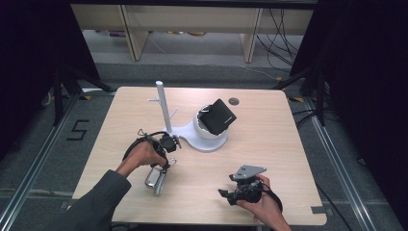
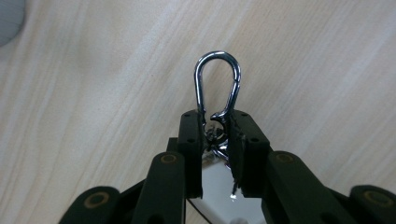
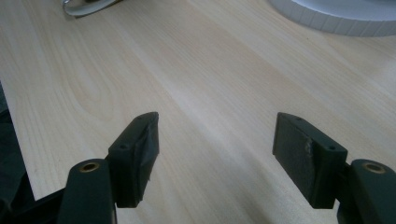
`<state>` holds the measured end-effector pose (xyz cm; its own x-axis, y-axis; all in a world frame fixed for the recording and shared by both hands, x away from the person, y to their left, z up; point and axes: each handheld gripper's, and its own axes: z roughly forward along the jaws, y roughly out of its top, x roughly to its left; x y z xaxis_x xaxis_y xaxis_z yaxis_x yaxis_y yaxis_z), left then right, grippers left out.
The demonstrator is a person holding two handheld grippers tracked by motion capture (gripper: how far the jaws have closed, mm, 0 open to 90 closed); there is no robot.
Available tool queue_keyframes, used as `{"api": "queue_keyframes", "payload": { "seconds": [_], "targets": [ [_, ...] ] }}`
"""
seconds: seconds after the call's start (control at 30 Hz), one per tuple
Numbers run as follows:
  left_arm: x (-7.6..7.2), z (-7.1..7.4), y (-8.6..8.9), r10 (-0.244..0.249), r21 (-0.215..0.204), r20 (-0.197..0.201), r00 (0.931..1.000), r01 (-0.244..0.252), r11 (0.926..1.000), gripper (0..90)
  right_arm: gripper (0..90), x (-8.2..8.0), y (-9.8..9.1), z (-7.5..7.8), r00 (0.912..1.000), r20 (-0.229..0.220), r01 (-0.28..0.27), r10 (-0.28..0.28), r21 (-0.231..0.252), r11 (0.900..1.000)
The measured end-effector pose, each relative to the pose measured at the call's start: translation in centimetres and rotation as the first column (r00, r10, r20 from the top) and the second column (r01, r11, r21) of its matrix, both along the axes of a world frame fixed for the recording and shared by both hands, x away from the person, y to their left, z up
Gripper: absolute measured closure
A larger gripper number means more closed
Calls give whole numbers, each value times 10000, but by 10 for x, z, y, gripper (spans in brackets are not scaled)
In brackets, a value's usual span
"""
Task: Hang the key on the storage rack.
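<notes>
Right gripper (image 1: 226,196), nearest the front edge of the desk (image 1: 269,144) toward its right corner, rests in the person's right hand with its jaws standing wide and nothing between them; its own view looks across bare wood to the rim of the white base (image 3: 341,18). Left gripper (image 1: 166,161), near the middle of the front left quarter, points down at the desk with its jaws drawn narrow, clamped on the lower end of a carabiner clip (image 2: 218,84). The clip is a slim, polished silver loop, pear-shaped, with its rounded end projecting beyond the jaw tips and its gate side kinked where the pads meet it. A silver cylindrical object (image 1: 155,179), attached below the clip, lies on the desk just in front of the left hand (image 1: 144,154). Behind the left gripper rises a white stand (image 1: 162,103) with short side pegs, its curved foot running right into the white bowl-like base (image 1: 209,137) at the desk's centre, in which a black box (image 1: 219,116) sits tilted. A small round port (image 1: 234,101) lies near the rear edge.
</notes>
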<state>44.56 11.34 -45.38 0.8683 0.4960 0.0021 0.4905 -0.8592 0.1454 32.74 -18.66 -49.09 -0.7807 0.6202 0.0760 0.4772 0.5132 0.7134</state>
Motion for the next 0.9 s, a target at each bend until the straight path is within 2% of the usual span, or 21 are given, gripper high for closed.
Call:
{"api": "queue_keyframes", "payload": {
  "seconds": [0.07, 0.1, 0.13, 0.33, 0.43, 0.57, 0.63, 0.67, 0.73, 0.77, 0.83, 0.87, 0.9],
  "targets": [
    [1, 5, 4, 44, -41, -61, 10000, -45, 10000, 751, 326, -1, 0, 0, 10000, -85, 48, -48, -13, 10000],
    [2, 10, 7, 94, 11, 72, 9999, -94, 10000, 751, 326, -2, 1, 0, 9997, -224, 124, -123, 39, 9999],
    [2, 14, 9, 132, 3, 10, 9999, -132, 9999, 751, 326, 0, 0, 0, 10000, -74, 36, -36, -34, 10000],
    [3, 45, 23, 547, -219, 581, 9968, -535, 9983, 751, 326, 0, 0, 0, 10000, -87, 28, -29, -31, 10000],
    [6, 64, 30, 707, -79, 740, 9948, -703, 9975, 751, 326, 0, 0, -1, 9999, -123, 12, -13, -48, 10000],
    [8, 83, 37, 864, -115, 926, 9919, -857, 9963, 751, 326, 0, 0, -1, 9999, -140, -5, 4, -55, 10000],
    [9, 92, 40, 985, -110, 1172, 9882, -979, 9951, 751, 326, 1, 0, -1, 9999, -118, 13, -14, -59, 10000],
    [9, 96, 42, 1091, -176, 1120, 9877, -1078, 9940, 751, 326, 1, 0, -1, 9999, -123, 28, -28, -46, 10000],
    [11, 104, 44, 1054, 61, 1324, 9856, -1072, 9942, 751, 326, 1, 0, -1, 9999, -131, 19, -20, -39, 10000],
    [11, 107, 45, 1170, -64, 1263, 9851, -1172, 9931, 751, 326, 0, 1, -2, 9997, -240, 78, -78, -16, 10000],
    [12, 117, 49, 1353, -236, 1425, 9805, -1332, 9908, 751, 326, 1, 0, -2, 9999, -149, -70, 69, -69, 10000],
    [13, 122, 51, 1337, -260, 1342, 9819, -1314, 9910, 751, 326, 2, 0, -2, 9998, -142, -135, 135, -48, 9999],
    [14, 126, 53, 1392, -330, 1402, 9803, -1359, 9902, 751, 326, 2, 0, -3, 9999, -62, -123, 122, -95, 9999]
  ]
}}
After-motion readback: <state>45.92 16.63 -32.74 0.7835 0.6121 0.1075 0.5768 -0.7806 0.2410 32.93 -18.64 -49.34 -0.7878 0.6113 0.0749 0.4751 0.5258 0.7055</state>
